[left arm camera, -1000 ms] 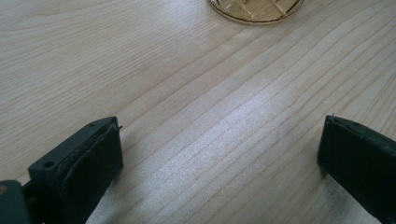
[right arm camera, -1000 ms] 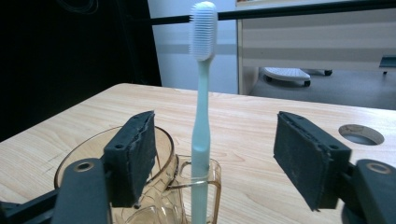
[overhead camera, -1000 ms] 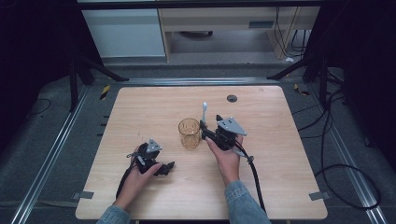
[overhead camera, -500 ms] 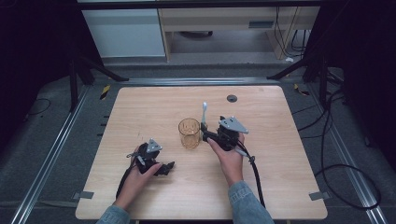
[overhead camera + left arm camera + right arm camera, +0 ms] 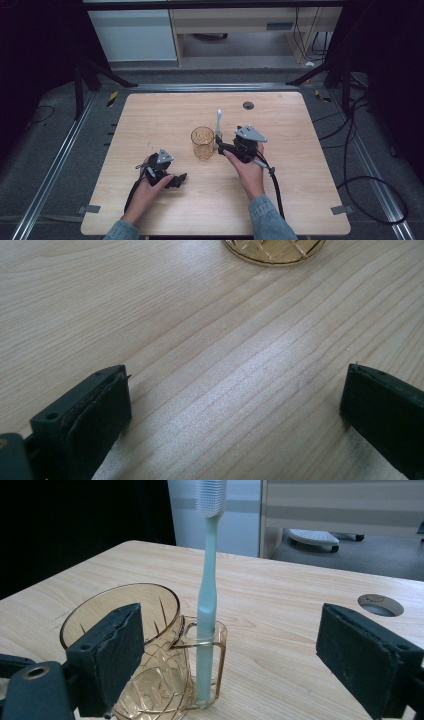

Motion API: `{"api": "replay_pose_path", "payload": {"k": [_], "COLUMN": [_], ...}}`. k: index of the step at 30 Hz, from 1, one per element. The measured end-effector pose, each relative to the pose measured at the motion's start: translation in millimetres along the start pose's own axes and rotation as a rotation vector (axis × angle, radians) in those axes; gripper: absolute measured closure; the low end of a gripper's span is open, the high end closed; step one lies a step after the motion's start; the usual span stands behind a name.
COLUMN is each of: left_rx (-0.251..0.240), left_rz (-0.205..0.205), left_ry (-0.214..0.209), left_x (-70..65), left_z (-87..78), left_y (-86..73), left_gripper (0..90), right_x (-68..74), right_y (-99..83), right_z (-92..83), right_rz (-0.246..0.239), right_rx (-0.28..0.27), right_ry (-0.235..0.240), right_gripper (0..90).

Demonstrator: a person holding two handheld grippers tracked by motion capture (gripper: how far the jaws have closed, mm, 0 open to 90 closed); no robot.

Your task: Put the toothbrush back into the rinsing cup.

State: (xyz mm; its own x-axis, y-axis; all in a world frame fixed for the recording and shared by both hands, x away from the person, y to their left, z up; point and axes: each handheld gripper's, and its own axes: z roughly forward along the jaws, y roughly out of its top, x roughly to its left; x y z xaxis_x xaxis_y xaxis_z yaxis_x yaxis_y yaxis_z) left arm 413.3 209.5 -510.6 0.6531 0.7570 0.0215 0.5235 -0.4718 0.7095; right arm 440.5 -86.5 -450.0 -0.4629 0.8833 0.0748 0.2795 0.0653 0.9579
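Two grippers work a pale wooden table [image 5: 150, 115] in the high view, dark floor and metal rails all round, white cabinets at the back. Near the table's middle stands an amber glass cup [image 5: 202, 142], a toothbrush [image 5: 219, 125] upright at its right side. Right gripper [image 5: 222, 146] sits just beside that brush, and its jaws have just been opening. Left gripper [image 5: 177, 179] rests low on the wood, nearer the front edge, well apart from the cup. A round cable hole [image 5: 248, 105] marks the far side.

Left gripper view now: both jaws wide apart over bare wood grain, the cup's base at the top edge.

Right gripper view: jaws spread wide, touching nothing, the toothbrush standing free in the cup's side holder between them, bristles up.
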Motion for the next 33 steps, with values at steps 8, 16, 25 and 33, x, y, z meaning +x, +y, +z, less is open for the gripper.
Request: {"api": "replay_pose_path", "payload": {"k": [8,16,25,33], "left_rx": [0.0,0.0,0.0,0.0], "left_rz": [0.0,0.0,0.0,0.0], "left_ry": [0.0,0.0,0.0,0.0], "left_x": [0.0,0.0,0.0,0.0], "left_z": [0.0,0.0,0.0,0.0], "left_y": [0.0,0.0,0.0,0.0], "left_gripper": [0.0,0.0,0.0,0.0], "right_x": [-2.7,-8.0,-16.7,-23.4], "right_y": [2.2,4.9,6.0,4.6], "right_z": [-5.8,-12.7,-21.6,-26.8], "right_rz": [-0.025,-0.051,-0.074,-0.085], "right_rx": [0.019,0.073,0.112,0.144], "right_ry": [-0.004,-0.012,-0.005,0.014], "right_gripper": [10.7,9.2,8.6,10.0]}}
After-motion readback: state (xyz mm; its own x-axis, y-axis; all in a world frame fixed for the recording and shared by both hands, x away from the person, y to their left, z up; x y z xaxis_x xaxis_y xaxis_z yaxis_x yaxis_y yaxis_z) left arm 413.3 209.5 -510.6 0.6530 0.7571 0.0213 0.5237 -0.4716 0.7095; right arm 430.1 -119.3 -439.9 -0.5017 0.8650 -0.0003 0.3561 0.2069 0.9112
